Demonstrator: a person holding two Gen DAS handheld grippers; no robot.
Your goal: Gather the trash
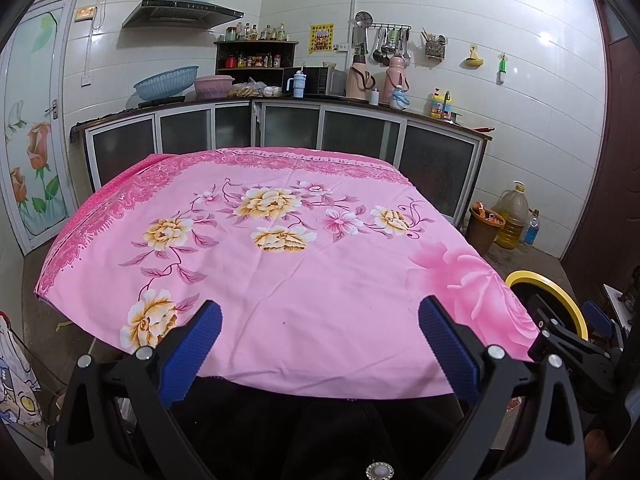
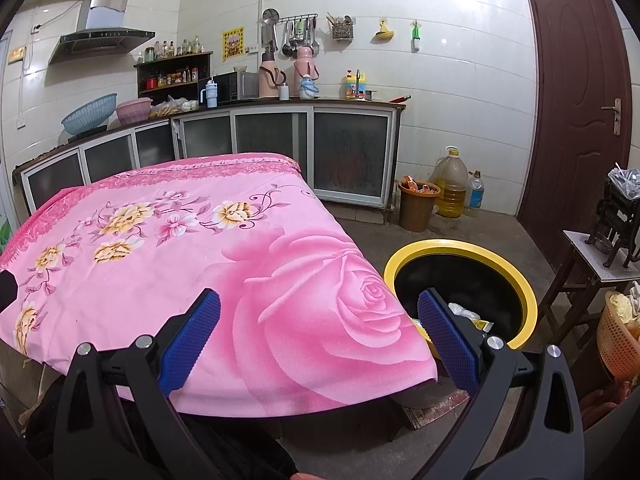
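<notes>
A table under a pink flowered cloth (image 1: 304, 280) fills both views (image 2: 200, 264); I see no loose trash on it. A black bin with a yellow rim (image 2: 524, 288) stands on the floor at the table's right corner, with white and yellow wrappers (image 2: 468, 316) inside. Its rim also shows in the left wrist view (image 1: 560, 288). My left gripper (image 1: 320, 320) is open and empty over the table's near edge. My right gripper (image 2: 320, 316) is open and empty over the table's right near corner, its right finger (image 2: 444, 336) in front of the bin. The right gripper shows in the left wrist view (image 1: 576, 328).
A brown bucket (image 2: 416, 208) of wrappers, an oil jug (image 2: 450, 184) and a bottle (image 2: 475, 192) stand by the far cabinets (image 2: 280, 140). A small wooden table (image 2: 592, 264) and an orange basket (image 2: 620, 336) are at the right, near a brown door (image 2: 580, 100).
</notes>
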